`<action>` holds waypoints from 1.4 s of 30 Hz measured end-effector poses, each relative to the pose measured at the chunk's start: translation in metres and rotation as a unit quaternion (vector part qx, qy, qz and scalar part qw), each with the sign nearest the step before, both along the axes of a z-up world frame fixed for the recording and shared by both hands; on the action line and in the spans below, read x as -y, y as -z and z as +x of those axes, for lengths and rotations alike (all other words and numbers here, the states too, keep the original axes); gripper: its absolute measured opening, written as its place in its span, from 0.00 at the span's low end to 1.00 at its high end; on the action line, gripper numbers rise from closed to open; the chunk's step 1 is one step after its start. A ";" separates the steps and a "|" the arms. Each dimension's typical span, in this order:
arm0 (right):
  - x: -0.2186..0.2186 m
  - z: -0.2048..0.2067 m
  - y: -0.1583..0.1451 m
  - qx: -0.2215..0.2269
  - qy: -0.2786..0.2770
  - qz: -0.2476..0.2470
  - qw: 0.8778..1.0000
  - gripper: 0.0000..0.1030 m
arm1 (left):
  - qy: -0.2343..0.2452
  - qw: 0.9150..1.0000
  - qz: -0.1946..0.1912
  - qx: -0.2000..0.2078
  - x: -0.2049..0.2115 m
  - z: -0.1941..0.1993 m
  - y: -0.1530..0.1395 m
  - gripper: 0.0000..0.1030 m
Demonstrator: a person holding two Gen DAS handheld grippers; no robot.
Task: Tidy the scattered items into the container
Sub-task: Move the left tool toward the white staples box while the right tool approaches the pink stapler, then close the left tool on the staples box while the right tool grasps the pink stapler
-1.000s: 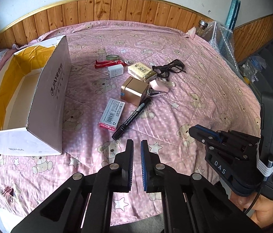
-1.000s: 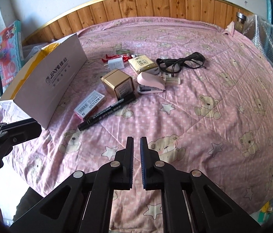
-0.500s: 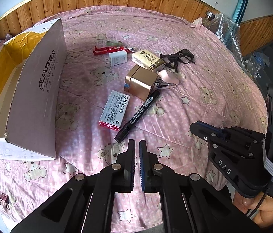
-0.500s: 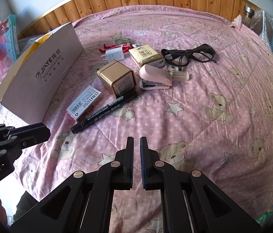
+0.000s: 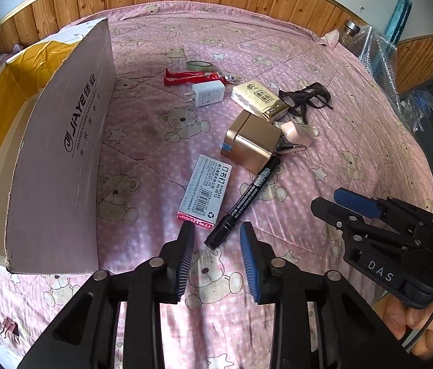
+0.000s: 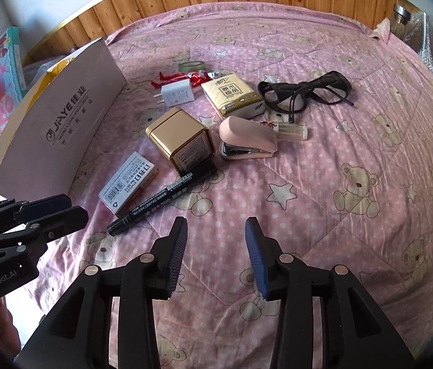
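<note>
- Left wrist view: left gripper (image 5: 216,240) is hovering with jaws spread, empty, framing the capped tip of the black marker (image 5: 244,196) beside the staples box (image 5: 205,192); lowering straight should centre both pads.
- Right wrist view: right gripper (image 6: 215,240) is hanging spread and empty near the marker; the cardboard box (image 6: 62,123) is lying just left.

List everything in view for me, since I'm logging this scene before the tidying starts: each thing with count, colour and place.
Open cardboard box: 1, pale outside, yellow inside, left on the bed.
Staples box: 1, white and red, beside the box.
Black marker pen: 1, right of the staples box.
Gold square tin: 1, at the marker's far end.
Pink stapler: 1, right of the tin.
Tissue pack: 1, cream.
Black glasses: 1, far right.
White charger plug: 1.
Red wrapper: 1.
Tape roll: 1, greenish, farthest back.
Pink bear-print bedspread: 1.
Left gripper: open, over the marker's near tip.
Right gripper: open.
</note>
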State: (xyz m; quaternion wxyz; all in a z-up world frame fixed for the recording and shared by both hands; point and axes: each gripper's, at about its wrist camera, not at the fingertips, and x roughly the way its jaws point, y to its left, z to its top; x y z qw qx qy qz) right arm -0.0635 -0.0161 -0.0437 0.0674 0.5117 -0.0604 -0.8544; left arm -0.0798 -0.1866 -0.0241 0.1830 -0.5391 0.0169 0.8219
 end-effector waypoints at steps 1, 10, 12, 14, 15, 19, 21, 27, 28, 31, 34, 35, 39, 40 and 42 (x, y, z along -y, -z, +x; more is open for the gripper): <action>0.000 -0.002 0.001 0.002 -0.001 -0.004 1.000 0.42 | -0.001 1.000 0.000 0.003 0.001 -0.002 0.002 0.36; 0.002 -0.022 -0.001 0.001 -0.020 -0.042 0.999 0.45 | -0.007 0.999 0.019 0.045 0.004 -0.021 0.029 0.44; 0.002 -0.029 -0.006 -0.010 -0.026 -0.043 0.999 0.46 | -0.008 0.999 0.022 0.048 0.003 -0.025 0.034 0.46; 0.004 -0.036 -0.009 -0.018 -0.035 -0.042 0.998 0.48 | -0.008 0.998 0.024 0.055 0.002 -0.030 0.041 0.46; 0.006 -0.040 -0.009 -0.021 -0.041 -0.041 0.998 0.48 | -0.010 0.998 0.023 0.059 0.002 -0.034 0.045 0.46; 0.001 -0.054 -0.005 -0.026 -0.042 -0.037 0.998 0.48 | -0.020 0.997 0.031 0.065 0.005 -0.043 0.056 0.49; -0.012 -0.058 -0.003 -0.028 -0.023 -0.041 0.999 0.48 | -0.022 0.997 0.035 0.064 0.007 -0.049 0.057 0.49; -0.037 -0.076 0.016 -0.014 -0.002 -0.028 1.000 0.48 | -0.008 0.999 0.026 0.046 -0.001 -0.061 0.060 0.51; -0.037 -0.079 0.019 -0.015 -0.008 -0.027 0.999 0.48 | -0.006 0.999 0.023 0.043 -0.003 -0.063 0.060 0.51; -0.040 -0.091 0.029 -0.010 0.001 -0.011 1.000 0.46 | 0.002 0.999 0.016 0.037 -0.009 -0.068 0.060 0.51; -0.055 -0.100 0.033 -0.021 0.028 -0.021 0.999 0.45 | 0.008 0.999 0.005 0.031 -0.014 -0.070 0.060 0.51; -0.058 -0.102 0.032 -0.021 0.029 -0.018 0.999 0.45 | 0.010 1.000 0.002 0.030 -0.016 -0.070 0.060 0.51; -0.056 -0.110 0.031 0.021 -0.040 -0.070 0.997 0.32 | 0.009 1.000 0.005 0.029 -0.015 -0.069 0.061 0.51; -0.053 -0.107 0.029 0.027 -0.056 -0.089 0.994 0.32 | 0.008 1.000 0.007 0.029 -0.014 -0.069 0.061 0.51; -0.040 -0.099 0.023 0.039 -0.094 -0.120 0.988 0.31 | 0.006 1.000 0.009 0.029 -0.013 -0.069 0.060 0.51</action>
